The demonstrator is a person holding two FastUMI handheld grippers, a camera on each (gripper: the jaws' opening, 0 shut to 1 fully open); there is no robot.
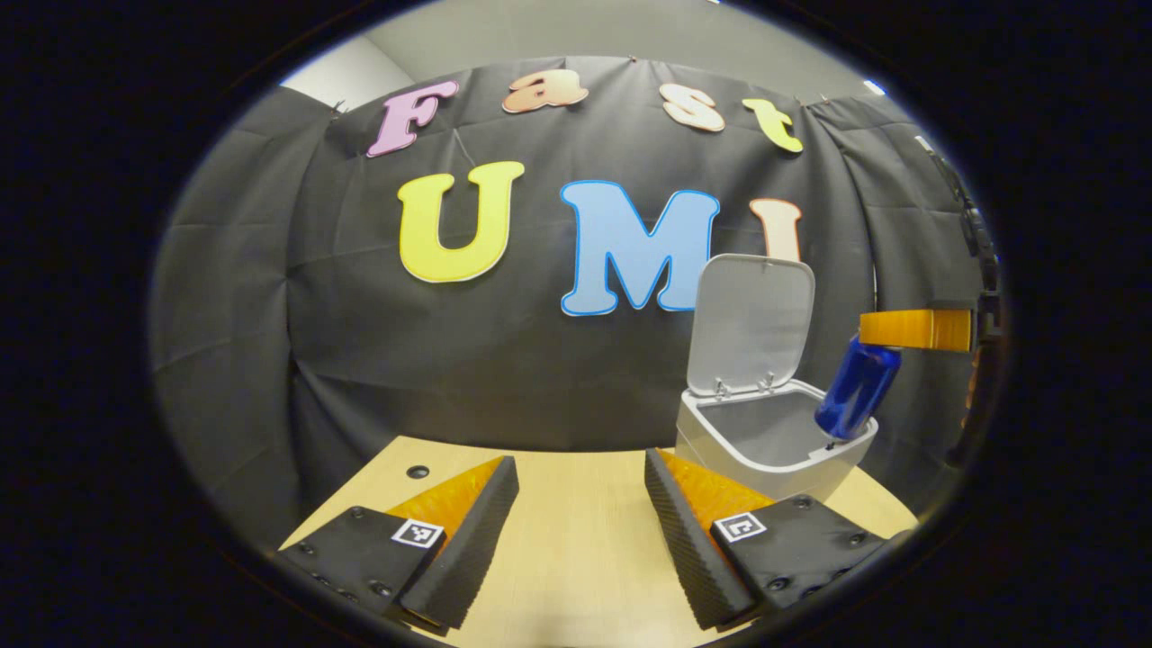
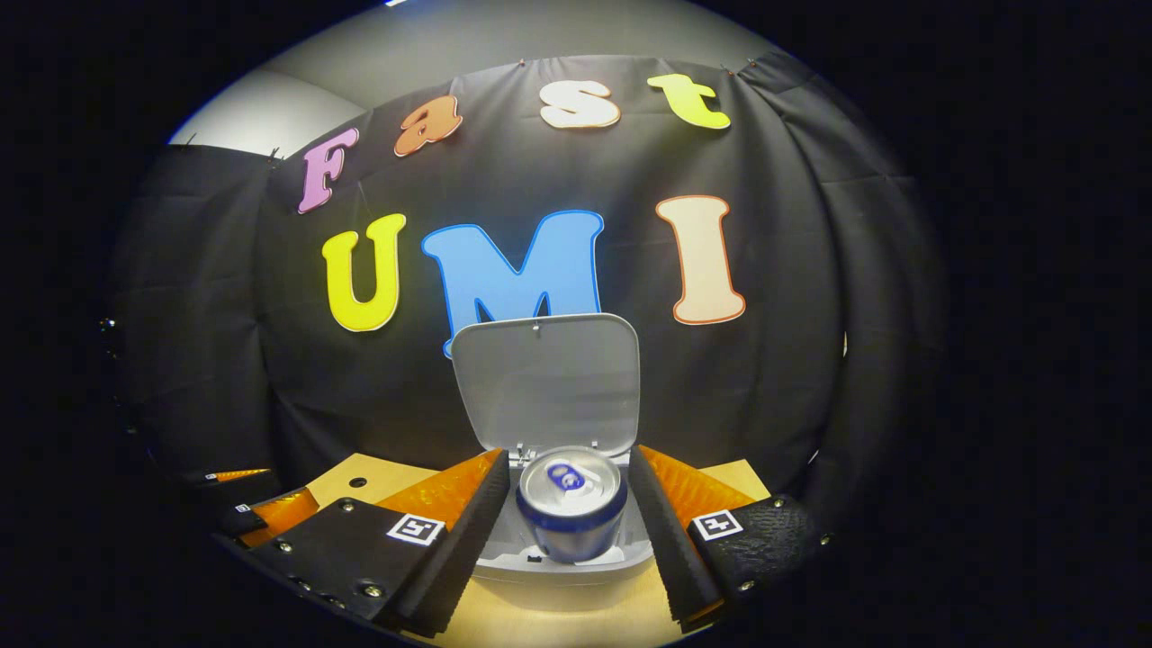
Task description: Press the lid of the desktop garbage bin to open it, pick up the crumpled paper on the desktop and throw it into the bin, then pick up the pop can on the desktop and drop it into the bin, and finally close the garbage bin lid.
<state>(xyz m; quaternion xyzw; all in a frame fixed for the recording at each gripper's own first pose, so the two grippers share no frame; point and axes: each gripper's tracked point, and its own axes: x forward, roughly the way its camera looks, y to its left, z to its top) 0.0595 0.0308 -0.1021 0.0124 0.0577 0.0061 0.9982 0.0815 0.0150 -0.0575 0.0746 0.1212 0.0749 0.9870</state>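
The pop can (image 2: 572, 508) hangs over the open mouth of the garbage bin (image 2: 567, 562), between the two fingers of the right gripper (image 2: 565, 513). From the right gripper view its top end with the pull tab faces the camera, so its long axis runs roughly along the fingers. Both fingers lie close against its sides, though whether they press on it cannot be told for certain. In the left gripper view the pop can (image 1: 857, 385) tilts, with the upper end leaning right toward the right gripper (image 1: 913, 329) and the lower end dipping at the right rim of the garbage bin (image 1: 774, 450).

The lid (image 1: 751, 324) stands upright on its hinge at the back of the bin, with its inner face toward the cameras.

The left gripper (image 1: 580, 517) hovers low above the tabletop (image 1: 576, 540) with its fingers spread wide and nothing between them, to the left of the bin. It also appears at the left edge of the right gripper view (image 2: 243, 504).

The tabletop is pale wood with a small dark hole (image 1: 418, 472) near its far left. Behind it hangs the black cloth wall (image 1: 504, 378), with a plain light wall above.
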